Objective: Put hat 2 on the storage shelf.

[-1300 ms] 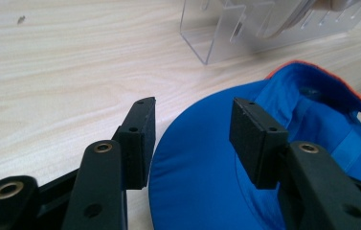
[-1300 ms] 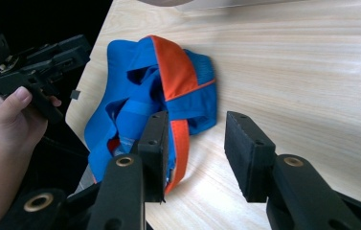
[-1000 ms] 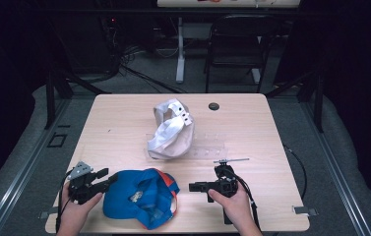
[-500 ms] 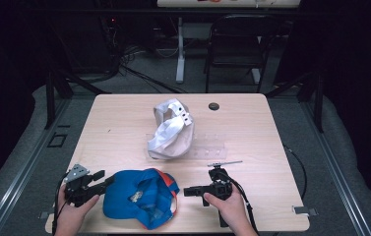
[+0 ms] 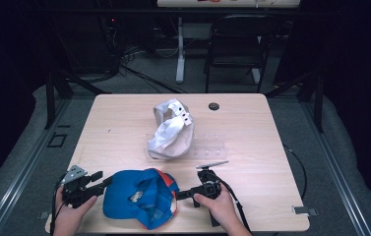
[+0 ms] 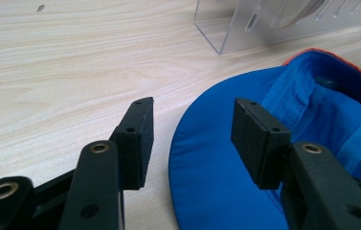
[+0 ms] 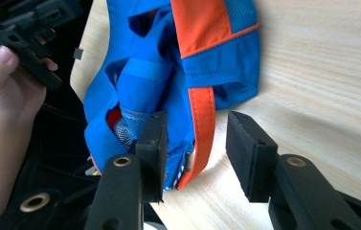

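So the floppy blue fabric cap with orange trim lies upside down at the near edge of the pale wooden counter, between both grippers. Left gripper has its jaws apart, straddling the brim edge; right gripper is spread around the orange strap. I'd bite deep on both before lifting, since thin cloth probably slips.

Both forearms come in from the near edge, and each hand holds one tool low over the surface. The left tool points to the right, and its jaws stand apart with a clear gap between the pads. The right tool points to the left, toward the other one. Its jaws are also parted, with nothing pressed between them.
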{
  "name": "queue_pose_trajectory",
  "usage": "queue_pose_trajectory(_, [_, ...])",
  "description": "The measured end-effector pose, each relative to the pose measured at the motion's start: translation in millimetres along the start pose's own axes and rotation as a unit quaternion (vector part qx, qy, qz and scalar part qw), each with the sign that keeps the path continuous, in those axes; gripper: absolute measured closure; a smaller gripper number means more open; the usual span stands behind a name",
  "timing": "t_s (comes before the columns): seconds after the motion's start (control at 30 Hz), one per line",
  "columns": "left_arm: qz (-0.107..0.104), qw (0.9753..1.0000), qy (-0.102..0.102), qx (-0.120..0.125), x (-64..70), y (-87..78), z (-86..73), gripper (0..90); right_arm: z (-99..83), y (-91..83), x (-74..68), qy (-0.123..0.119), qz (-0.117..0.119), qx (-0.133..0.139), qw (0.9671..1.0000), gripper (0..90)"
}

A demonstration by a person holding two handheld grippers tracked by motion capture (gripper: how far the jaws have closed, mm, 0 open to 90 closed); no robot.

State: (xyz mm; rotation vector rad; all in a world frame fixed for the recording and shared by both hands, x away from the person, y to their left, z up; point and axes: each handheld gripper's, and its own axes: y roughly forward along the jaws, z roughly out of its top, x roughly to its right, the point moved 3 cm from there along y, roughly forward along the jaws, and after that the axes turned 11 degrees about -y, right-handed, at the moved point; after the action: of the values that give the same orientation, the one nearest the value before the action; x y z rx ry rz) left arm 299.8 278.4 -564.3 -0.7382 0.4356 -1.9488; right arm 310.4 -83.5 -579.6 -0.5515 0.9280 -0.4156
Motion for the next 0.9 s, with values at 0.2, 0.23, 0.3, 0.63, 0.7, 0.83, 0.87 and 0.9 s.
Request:
queue_pose_trajectory(0.2, [0.004, 1.0000, 0.000, -0.001, -0.3, -2.1, -1.8, 50.5, 1.9, 15.6, -1.1, -0.001, 0.004, -0.022, 0.9998, 59.3])
queue_pose_trajectory(0.23, [0.003, 1.0000, 0.002, -0.005, -0.6, -3.1, -1.9, 50.5, 1.9, 16.2, -0.5, -0.004, 0.003, -0.030, 0.9995, 59.4])
queue_pose_trajectory(0.3, [0.005, 1.0000, 0.001, -0.002, -0.4, -4.1, -2.1, 50.5, 1.4, 18.7, -0.1, -0.007, -0.006, -0.041, 0.9991, 59.3])
queue_pose_trajectory(0.63, [0.006, 1.0000, 0.002, 0.004, 1.6, -3.8, -1.8, 50.3, -6.8, 29.3, -0.6, 0.004, 0.034, -0.056, 0.9978, 60.3])
queue_pose_trajectory(0.7, [0.006, 1.0000, 0.003, 0.004, 1.8, -3.7, -1.6, 50.3, -6.8, 27.1, -2.0, 0.001, 0.041, -0.057, 0.9975, 61.4])
queue_pose_trajectory(0.83, [0.006, 1.0000, 0.006, -0.005, 2.0, -3.1, -2.0, 50.4, -4.5, 20.6, -5.4, 0.013, 0.064, -0.035, 0.9972, 66.3])
queue_pose_trajectory(0.87, [0.006, 1.0000, 0.006, -0.005, 2.2, -2.9, -1.9, 50.3, -3.4, 18.9, -6.1, 0.022, 0.070, -0.026, 0.9970, 68.0])
queue_pose_trajectory(0.9, [0.006, 0.9999, 0.006, -0.005, 2.4, -2.9, -1.8, 50.3, -2.4, 17.3, -6.5, 0.029, 0.072, -0.022, 0.9968, 69.6])
